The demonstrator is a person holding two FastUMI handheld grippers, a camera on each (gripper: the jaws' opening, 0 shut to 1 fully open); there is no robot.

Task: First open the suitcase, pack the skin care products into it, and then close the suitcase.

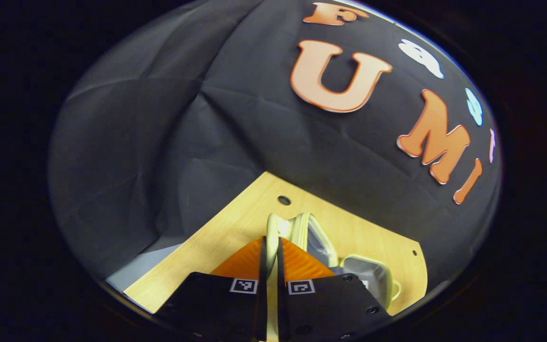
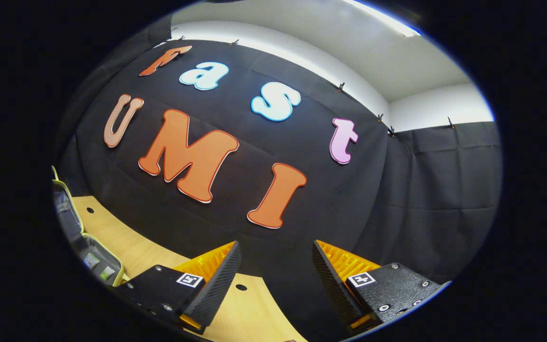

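1. While the left gripper point(image 1: 270, 251) pointed along the tabletop, its two fingers stood pressed together on a thin pale edge of the suitcase point(image 1: 323, 247), which rose narrowly between them in the left gripper view.
2. Just past those fingers, the suitcase lay open on the table point(image 1: 235, 223), its pale yellow-green rim curving round a grey lining, with one half upright and the other lower, to the right.
3. Whether skin care products lay inside could not be told from that view.
4. Beyond the case, the light wooden table ran to a corner, with a small dark round hole point(image 1: 284, 200) in its top near the far edge.
5. A black cloth wall point(image 1: 159, 142) hung creased behind the table, and a strip of pale floor point(image 1: 145, 266) showed below the table's left edge.
6. In the right gripper view, the right gripper point(image 2: 276, 278) had its fingers well apart, with nothing between them.
7. Under and ahead of those fingers lay the same wooden table point(image 2: 126, 247), marked by another small hole point(image 2: 241, 287).
8. At the far left of that view, the open suitcase point(image 2: 76, 232) stood on the table, well apart from the right gripper, its grey inside edged in yellow-green.
9. Behind it, the black cloth point(image 2: 420, 190) was clipped along its top to a white wall point(image 2: 340, 57), which met a white ceiling.
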